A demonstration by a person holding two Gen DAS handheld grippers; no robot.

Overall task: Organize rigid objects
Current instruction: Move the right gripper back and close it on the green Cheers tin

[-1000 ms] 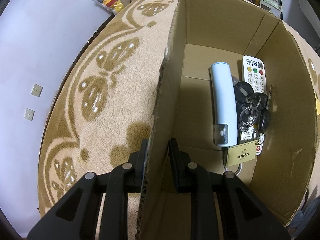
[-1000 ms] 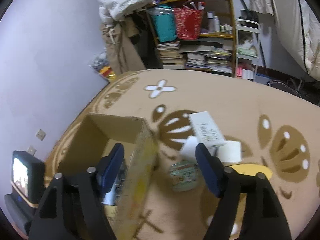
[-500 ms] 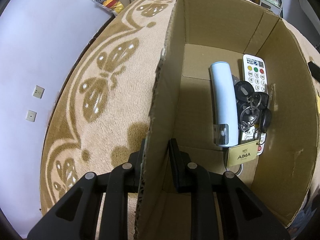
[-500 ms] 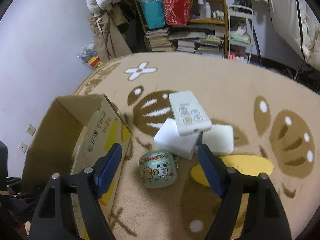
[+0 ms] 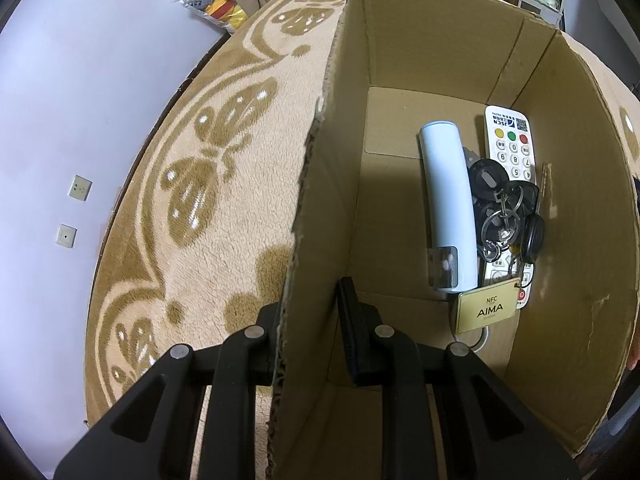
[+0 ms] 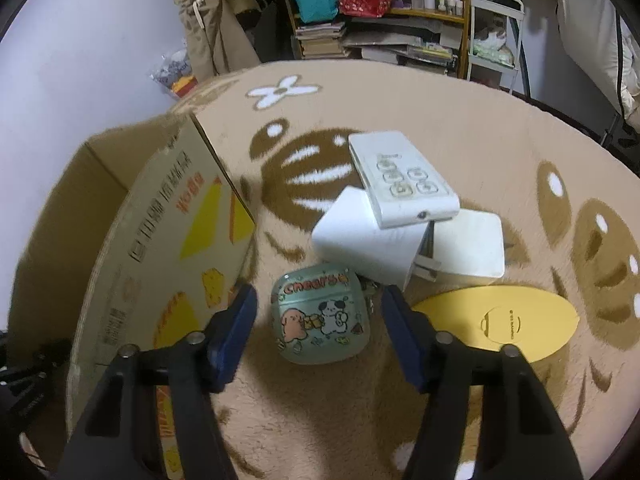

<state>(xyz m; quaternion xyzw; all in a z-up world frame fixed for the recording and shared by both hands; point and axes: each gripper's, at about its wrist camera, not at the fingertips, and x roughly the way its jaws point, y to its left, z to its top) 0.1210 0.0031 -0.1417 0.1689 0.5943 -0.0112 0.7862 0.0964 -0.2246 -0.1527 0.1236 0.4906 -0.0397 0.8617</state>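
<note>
Change since earlier frames: right claw (image 6: 318,320) has come down from above the box to straddle the green case; left claw (image 5: 308,320) has kept its hold, box barely shifted.
Right claw: spread wide, holding nothing, one blue pad on each side of the green case (image 6: 320,316), neither touching it; judged lined up for a pick.
Left claw: closed on the near wall of the cardboard box (image 5: 320,216), one finger outside, one inside; judged to steady the box for loading.
Box contents: pale blue cylinder (image 5: 448,204), white remote (image 5: 512,148), key bunch (image 5: 504,212) with tag, all against the far-right side.
Still on the rug: white keypad remote (image 6: 404,180) propped on a white block (image 6: 368,240), white flat pad (image 6: 472,244), yellow oval card (image 6: 496,320).
Placement: green case lies on the rug (image 6: 460,120), just beside the box's printed outer wall.
Progress: part done, by my reading.
</note>
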